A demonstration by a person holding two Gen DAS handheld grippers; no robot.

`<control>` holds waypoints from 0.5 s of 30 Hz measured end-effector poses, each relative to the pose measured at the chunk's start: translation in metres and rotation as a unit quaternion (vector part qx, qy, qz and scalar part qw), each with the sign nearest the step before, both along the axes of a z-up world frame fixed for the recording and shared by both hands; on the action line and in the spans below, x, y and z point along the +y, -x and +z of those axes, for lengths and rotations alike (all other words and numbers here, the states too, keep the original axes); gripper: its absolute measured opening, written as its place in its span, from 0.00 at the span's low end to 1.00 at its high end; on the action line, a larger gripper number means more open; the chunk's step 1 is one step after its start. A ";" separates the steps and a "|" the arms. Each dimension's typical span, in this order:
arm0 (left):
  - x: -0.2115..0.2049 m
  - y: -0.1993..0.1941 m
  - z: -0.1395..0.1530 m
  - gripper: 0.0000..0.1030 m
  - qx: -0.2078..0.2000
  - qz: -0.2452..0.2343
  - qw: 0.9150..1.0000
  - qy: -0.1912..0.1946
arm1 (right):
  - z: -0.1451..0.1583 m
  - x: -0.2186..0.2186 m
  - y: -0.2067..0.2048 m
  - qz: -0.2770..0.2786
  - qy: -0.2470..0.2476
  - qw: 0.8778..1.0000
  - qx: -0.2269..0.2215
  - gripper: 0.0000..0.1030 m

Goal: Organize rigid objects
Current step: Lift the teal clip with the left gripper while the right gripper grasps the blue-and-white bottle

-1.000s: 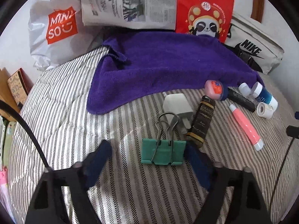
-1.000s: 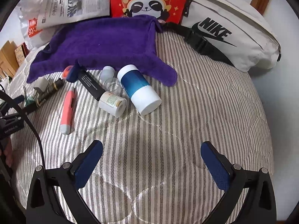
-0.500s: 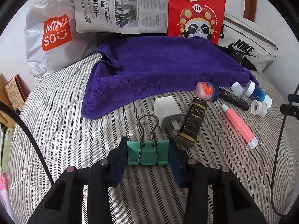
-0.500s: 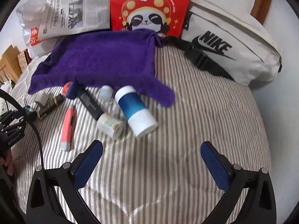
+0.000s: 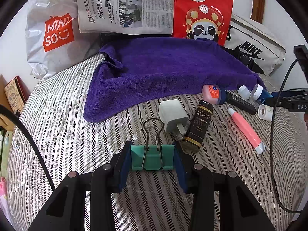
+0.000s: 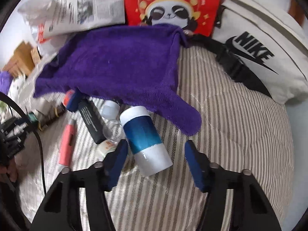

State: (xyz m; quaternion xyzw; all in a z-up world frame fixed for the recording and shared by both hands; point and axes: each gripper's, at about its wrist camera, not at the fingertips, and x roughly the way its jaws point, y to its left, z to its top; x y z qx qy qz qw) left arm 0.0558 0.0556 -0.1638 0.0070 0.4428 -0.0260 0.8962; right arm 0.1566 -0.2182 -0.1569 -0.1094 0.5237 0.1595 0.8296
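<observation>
The green binder clip point(image 5: 152, 158) lies on the striped bed cover point(image 5: 61, 127), toward its near edge, wire handles pointing away. The left gripper point(image 5: 152, 162) clamps it: both blue fingers point(image 5: 123, 168) press the clip's two ends.

Just beyond the clip lies a white plug adapter point(image 5: 172, 115), prongs toward the clip, touching a dark brown tube point(image 5: 198, 126) labelled "GRAND RESERVE". Further toward the right edge lie a round pink tin with an orange label point(image 5: 212, 94), a black stick point(image 5: 240, 103) with small unreadable print, a pink pen-like tube point(image 5: 246, 130), a small white roll point(image 5: 266, 112), and a small white-capped bottle point(image 5: 244, 91).

The blue and white cylinder point(image 6: 145, 138) lies on its side beside the corner of the purple towel point(image 6: 115, 65). The right gripper point(image 6: 156, 161) straddles its white end; its fingers have just been closing, with the cylinder between them. The left pad sits at its side, the right pad stands clear, so there is no grip yet.

Along the far edge of the bed lean a white bag point(image 5: 52, 34) printed "MINISO", a Chinese newspaper point(image 5: 127, 7), a red panda bag point(image 5: 204, 13) with "Hi" and Chinese characters, and a cream "NIKE" bag point(image 5: 256, 52).
</observation>
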 end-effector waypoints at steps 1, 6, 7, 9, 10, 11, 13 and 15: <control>0.000 0.000 0.000 0.38 0.000 0.000 1.000 0.000 | -0.002 0.002 -0.002 0.009 0.002 1.000 0.002 0.54; 0.001 0.000 0.001 0.38 0.000 0.000 1.000 0.001 | -0.017 0.013 -0.010 0.052 0.013 0.999 0.013 0.43; 0.000 0.000 0.001 0.38 0.000 0.000 1.000 0.001 | -0.017 0.013 -0.010 0.051 0.009 0.999 0.006 0.43; 0.000 0.000 0.001 0.38 0.000 0.000 1.000 0.002 | -0.015 0.009 -0.012 0.036 -0.002 0.999 0.024 0.40; 0.000 0.001 0.001 0.38 0.000 0.000 1.000 0.003 | -0.014 0.006 -0.011 0.027 -0.009 0.999 0.033 0.40; 0.000 0.001 0.001 0.38 0.001 0.000 1.000 0.002 | -0.011 0.003 -0.009 0.022 -0.020 0.999 0.037 0.40; 0.001 0.001 0.001 0.38 0.000 0.000 1.000 0.003 | -0.011 0.003 -0.004 0.022 -0.024 0.999 0.041 0.39; 0.000 0.001 0.001 0.38 0.000 0.000 1.000 0.002 | -0.015 0.006 0.001 0.021 -0.006 0.999 0.028 0.39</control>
